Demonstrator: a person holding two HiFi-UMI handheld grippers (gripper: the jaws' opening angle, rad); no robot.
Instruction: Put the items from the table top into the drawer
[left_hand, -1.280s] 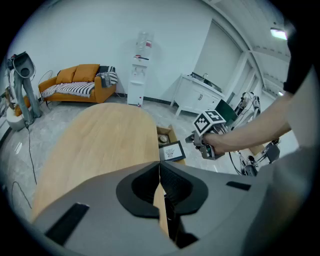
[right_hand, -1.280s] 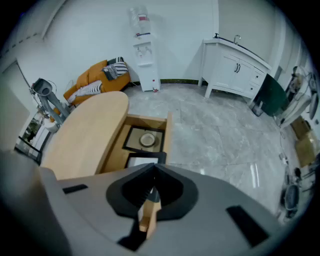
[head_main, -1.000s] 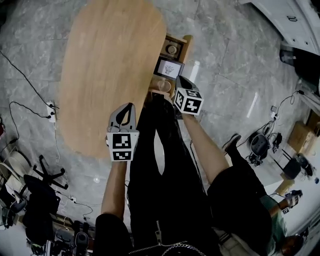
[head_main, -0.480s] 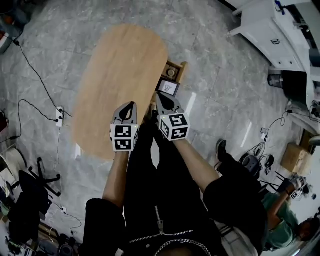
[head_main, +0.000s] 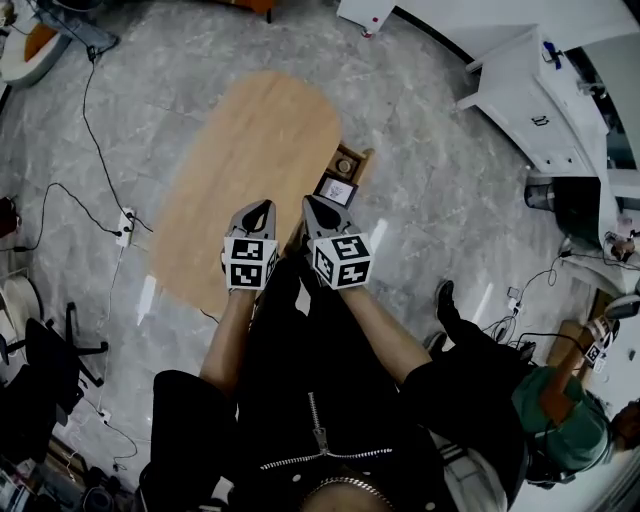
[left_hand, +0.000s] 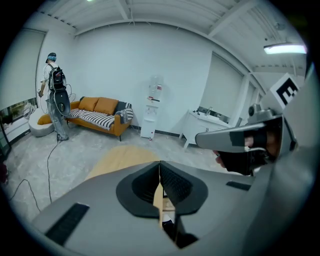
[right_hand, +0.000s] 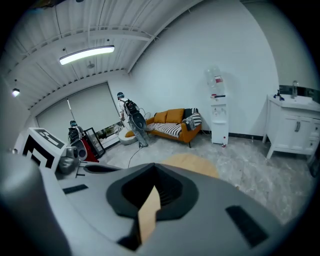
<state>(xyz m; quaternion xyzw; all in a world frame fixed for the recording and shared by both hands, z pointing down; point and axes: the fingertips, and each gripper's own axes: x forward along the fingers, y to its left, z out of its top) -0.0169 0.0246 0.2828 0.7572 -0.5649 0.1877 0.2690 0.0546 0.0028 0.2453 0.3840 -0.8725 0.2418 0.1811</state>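
Rising above table (head_main: 250, 140), left gripper (head_main: 262, 204), right gripper (head_main: 309, 199), w/ jaws shut

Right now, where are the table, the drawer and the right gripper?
table (head_main: 250, 170), head view, bare wooden top.
drawer (head_main: 366, 157), head view, its rim corner.
right gripper (head_main: 308, 202), head view, between its shut fingertips.

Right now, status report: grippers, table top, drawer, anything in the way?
Both shut and empty: left gripper, right gripper. Nothing on table top; drawer open, items inside. Nothing in the way.
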